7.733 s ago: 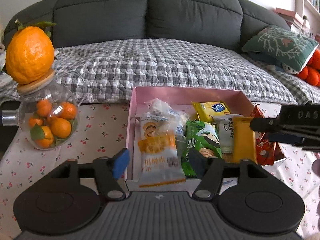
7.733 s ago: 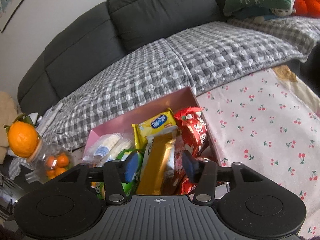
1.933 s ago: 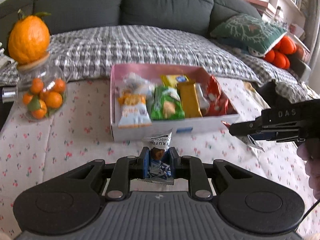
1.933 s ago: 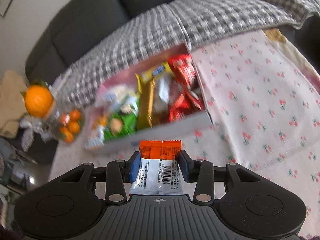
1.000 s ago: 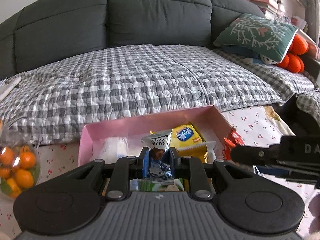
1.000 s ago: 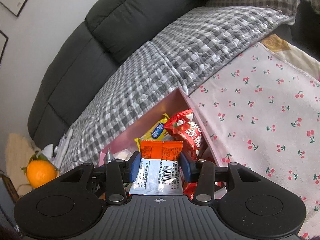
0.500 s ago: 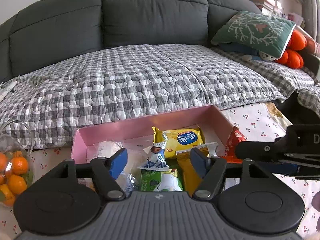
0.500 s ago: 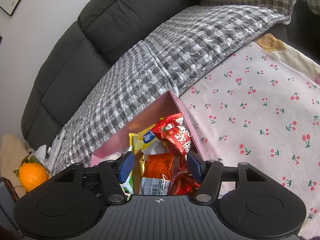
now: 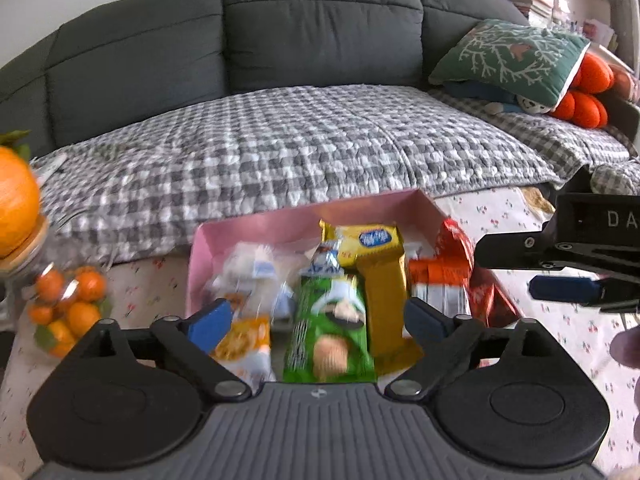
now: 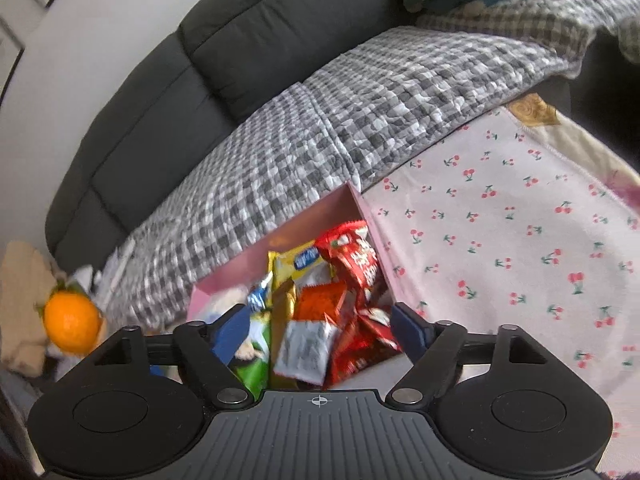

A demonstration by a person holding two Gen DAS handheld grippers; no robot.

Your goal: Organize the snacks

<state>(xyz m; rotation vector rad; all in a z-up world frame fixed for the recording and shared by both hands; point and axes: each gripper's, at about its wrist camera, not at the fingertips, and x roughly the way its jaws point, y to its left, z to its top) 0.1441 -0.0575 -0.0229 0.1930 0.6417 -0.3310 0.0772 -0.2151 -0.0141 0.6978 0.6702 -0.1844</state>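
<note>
- Inside the pink box [image 9: 256,226], the snack packets lie packed side by side: a green packet [image 9: 332,320], a gold bar [image 9: 382,292], a yellow biscuit packet [image 9: 370,238], a silver-and-blue chocolate wrapper [image 9: 326,262], an orange-and-white packet [image 10: 310,330] and red packets [image 10: 356,256].
- These sealed film packets look light, soft and crinkly, and probably slippery; biscuits inside could crush, so a gentle pinch across a packet's flat middle or its crimped end seam seems safest.
- Above the box, the left hand-held gripper [image 9: 318,320] has just been opening and stands wide, with nothing pressed between its blue pads.
- Beside it, the right hand-held gripper [image 10: 322,330] has likewise just been opening; its pads stand apart and clear of the orange-and-white packet lying below them.
- Under the box, a cherry-print cloth [image 10: 500,240] covers the desk; no loose snack shows on it in either view.
- Off to the left stands a glass jar of small oranges [image 9: 66,308] topped by a large orange fruit [image 9: 14,196].
- Behind everything runs a dark sofa [image 9: 320,28] under a checked quilt [image 9: 280,140].
</note>
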